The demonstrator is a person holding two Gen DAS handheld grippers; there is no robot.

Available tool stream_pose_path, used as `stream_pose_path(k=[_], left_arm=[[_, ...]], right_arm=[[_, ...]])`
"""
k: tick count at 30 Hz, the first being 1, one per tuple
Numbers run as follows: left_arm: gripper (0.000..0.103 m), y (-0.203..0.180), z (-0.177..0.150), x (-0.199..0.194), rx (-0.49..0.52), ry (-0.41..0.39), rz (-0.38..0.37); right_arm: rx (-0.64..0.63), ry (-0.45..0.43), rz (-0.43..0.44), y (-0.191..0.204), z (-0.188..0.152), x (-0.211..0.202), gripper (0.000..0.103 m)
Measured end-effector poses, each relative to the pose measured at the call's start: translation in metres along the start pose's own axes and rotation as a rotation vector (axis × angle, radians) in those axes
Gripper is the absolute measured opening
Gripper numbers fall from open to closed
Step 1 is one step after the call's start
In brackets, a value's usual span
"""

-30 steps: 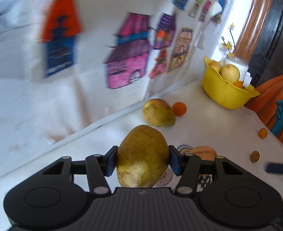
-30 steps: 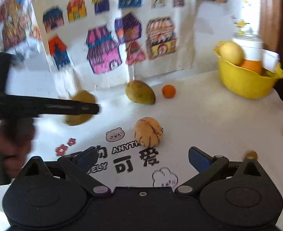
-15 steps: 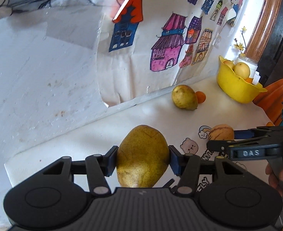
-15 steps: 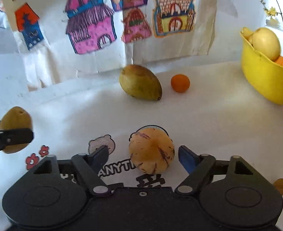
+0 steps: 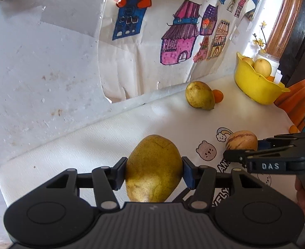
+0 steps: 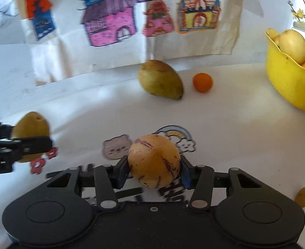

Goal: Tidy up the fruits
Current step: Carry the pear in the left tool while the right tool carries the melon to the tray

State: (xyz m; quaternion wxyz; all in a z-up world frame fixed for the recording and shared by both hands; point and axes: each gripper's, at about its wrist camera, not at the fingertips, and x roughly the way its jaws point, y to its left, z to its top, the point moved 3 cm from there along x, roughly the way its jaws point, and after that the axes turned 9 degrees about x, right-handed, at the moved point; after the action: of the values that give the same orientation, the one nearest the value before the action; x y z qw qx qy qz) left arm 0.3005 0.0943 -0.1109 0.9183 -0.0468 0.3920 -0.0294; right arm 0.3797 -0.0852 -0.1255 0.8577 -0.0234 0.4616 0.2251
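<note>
Left claw (image 5: 154, 171) grips pear (image 5: 153, 169); white tabletop (image 5: 90, 145).

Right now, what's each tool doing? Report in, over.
Left tool shut on green mango. Right tool shut on striped melon. Yellow bowl far right, partly full. Another mango and small orange on table.

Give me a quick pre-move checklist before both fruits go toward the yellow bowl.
1. Left gripper shut on the yellow-green pear: ok.
2. Right gripper shut on the striped melon, pads against both sides: ok.
3. Melon lifted off the tablecloth: cannot tell.
4. Yellow bowl upright: ok.
5. Room in the bowl: cannot tell; a pale fruit and an orange one already sit in it.
6. Path: a loose pear and small orange lie on the cloth ahead; carry above them.
</note>
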Motion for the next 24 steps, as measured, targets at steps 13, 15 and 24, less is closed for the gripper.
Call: stream_pose_path(k=[13,15,24], left_arm=[[0.059,-0.033,0.007,-0.026,0.031,-0.041,-0.026],[0.059,-0.040,0.011,-0.037,0.041,-0.059,-0.034],[0.059,-0.074,0.020,-0.090,0.097,-0.145,-0.057]], right_arm=[[0.012,-0.101,0.040,0.011,0.001,-0.094,0.052],[0.019,-0.135,0.040,0.009,0.003,-0.115,0.052],[0.042,-0.295,0.049,0.007,-0.011,-0.210,0.052]])
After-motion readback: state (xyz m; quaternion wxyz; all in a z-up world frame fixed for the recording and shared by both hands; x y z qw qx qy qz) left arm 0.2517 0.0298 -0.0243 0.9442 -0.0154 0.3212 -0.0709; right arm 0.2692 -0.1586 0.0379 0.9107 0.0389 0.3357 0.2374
